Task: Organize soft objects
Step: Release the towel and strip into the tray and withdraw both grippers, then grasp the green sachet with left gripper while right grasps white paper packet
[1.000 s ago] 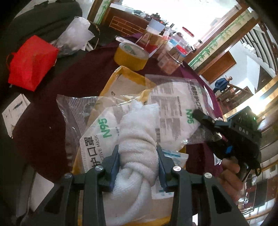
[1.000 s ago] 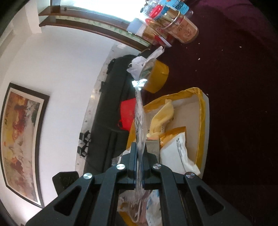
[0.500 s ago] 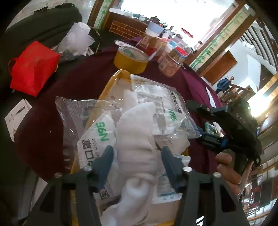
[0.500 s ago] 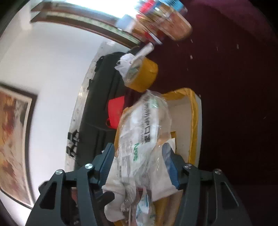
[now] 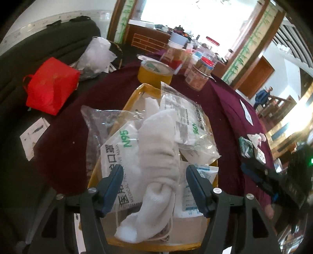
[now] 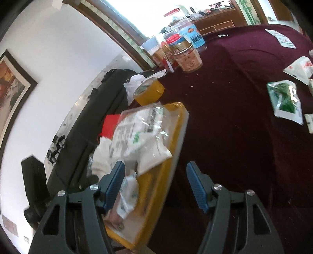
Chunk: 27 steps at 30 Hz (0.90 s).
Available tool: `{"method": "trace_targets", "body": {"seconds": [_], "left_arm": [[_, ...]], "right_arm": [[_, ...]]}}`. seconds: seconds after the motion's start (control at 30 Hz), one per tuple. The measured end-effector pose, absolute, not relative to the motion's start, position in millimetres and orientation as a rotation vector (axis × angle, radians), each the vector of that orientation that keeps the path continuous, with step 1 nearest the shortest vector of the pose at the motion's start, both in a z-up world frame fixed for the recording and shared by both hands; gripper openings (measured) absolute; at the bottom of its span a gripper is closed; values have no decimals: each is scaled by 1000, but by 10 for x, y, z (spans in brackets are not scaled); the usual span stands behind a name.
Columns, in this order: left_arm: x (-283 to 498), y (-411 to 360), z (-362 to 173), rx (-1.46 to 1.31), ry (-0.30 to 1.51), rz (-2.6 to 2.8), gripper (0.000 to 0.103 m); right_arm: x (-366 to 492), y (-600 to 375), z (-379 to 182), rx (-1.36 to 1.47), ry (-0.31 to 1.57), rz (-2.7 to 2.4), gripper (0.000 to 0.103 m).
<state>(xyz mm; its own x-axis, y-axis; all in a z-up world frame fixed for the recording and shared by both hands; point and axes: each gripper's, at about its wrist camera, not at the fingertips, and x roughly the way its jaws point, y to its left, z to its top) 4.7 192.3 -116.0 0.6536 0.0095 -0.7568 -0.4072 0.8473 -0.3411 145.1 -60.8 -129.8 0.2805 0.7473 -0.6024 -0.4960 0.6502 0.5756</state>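
A round table draped in a dark maroon cloth (image 6: 230,121) fills the centre and right of both views. Behind it, along the left of each frame, runs a dark sofa (image 5: 39,46) against a white wall (image 6: 49,45). A framed painting (image 6: 13,86) with a dark wooden frame hangs at the left edge of the right wrist view. At the top of both frames a large window (image 5: 187,13) with brown wooden trim pours in strong daylight. In the upper right of the left wrist view stand a brown wooden door (image 5: 256,76) and a staircase railing (image 5: 291,43).
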Motion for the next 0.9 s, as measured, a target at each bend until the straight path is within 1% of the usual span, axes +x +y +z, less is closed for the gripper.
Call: {"method": "trace_targets", "body": {"seconds": [0.17,0.4,0.67,0.9], "left_arm": [[-37,1828,-1109,-520,822,263,70],[-40,1414,-916,-456,791,181,70],[152,951,-911,-423,827,45,70],[245,716,-976,-429,868,-23,70]], "right_arm": [[1335,-807,-1364,257,946,838,68],[1265,-1020,-1451,224,936,835,69],[1336,-1356,-1466,274,944,814,69],[1511,-1831,-1417,300,905,704,68]]}}
